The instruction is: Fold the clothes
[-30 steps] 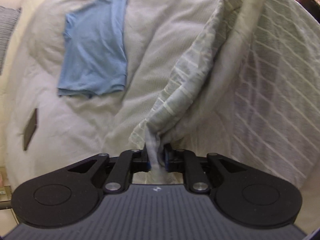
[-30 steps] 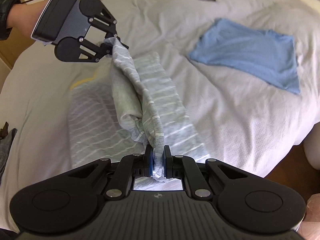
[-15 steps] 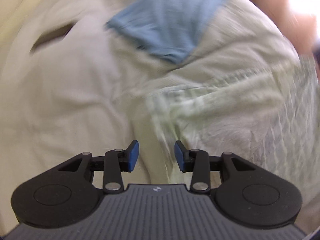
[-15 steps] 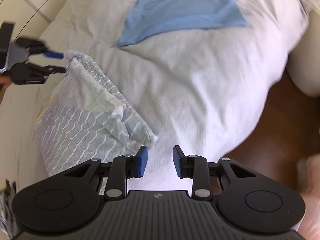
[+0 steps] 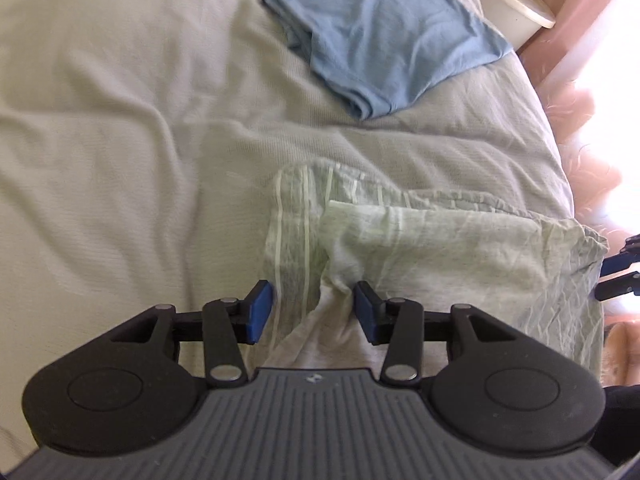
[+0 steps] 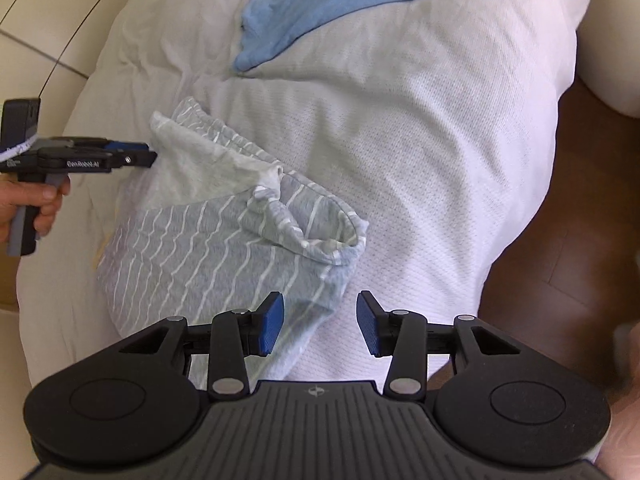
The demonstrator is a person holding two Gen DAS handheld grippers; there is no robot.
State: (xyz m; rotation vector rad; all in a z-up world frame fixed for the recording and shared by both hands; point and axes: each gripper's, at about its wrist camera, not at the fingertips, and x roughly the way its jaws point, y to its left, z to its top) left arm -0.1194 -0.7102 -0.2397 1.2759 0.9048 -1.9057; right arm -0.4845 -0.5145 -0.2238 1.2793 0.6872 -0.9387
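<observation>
Left wrist view shows the left gripper (image 5: pixel 314 312) with jaws spread after just closing a little, a fold of the striped shirt (image 5: pixel 420 248) between them, the right-hand pad touching cloth, and beyond it the blue shirt (image 5: pixel 384 36) and a white tub (image 5: pixel 512 12) past the bed (image 5: pixel 120 120). Right wrist view alone shows the right gripper (image 6: pixel 320 322), its jaws just opened and spread wide over the striped shirt's near corner without pinching it, a hand (image 6: pixel 28 208) on the other gripper's handle at the shirt's far edge, and wooden floor (image 6: pixel 568 220).

Small white lettering on left tool (image 6: pixel 150 157), unreadable.
</observation>
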